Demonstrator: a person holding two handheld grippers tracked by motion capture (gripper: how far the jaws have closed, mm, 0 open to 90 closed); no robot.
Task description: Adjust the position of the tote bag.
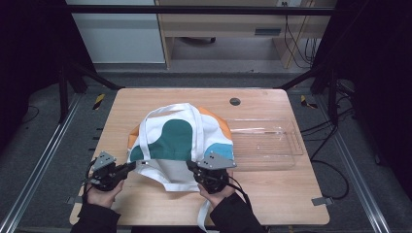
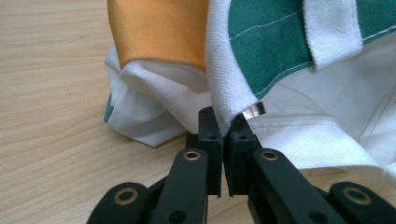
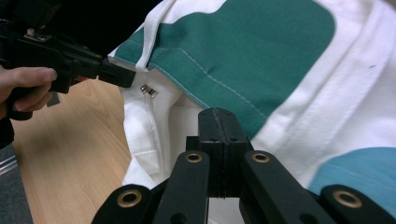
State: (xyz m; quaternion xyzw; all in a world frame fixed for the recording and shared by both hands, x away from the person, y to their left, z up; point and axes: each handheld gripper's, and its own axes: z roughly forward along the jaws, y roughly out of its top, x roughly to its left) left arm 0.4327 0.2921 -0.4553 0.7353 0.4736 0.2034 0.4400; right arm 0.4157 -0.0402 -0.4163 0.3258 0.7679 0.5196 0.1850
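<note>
A white tote bag with green, orange and blue patches lies in the middle of the wooden table. My left gripper is shut on the bag's left rim; in the left gripper view its jaws pinch the white edge beside a small metal snap. My right gripper is shut at the rim near the bag's mouth. In the right gripper view its jaws meet at the green-edged rim of the bag, apparently pinching it. The left gripper shows farther off there, holding the same rim.
A clear plastic tray stands right of the bag, touching its edge. A dark round grommet sits near the table's far edge. One white strap trails over the front edge between the person's forearms.
</note>
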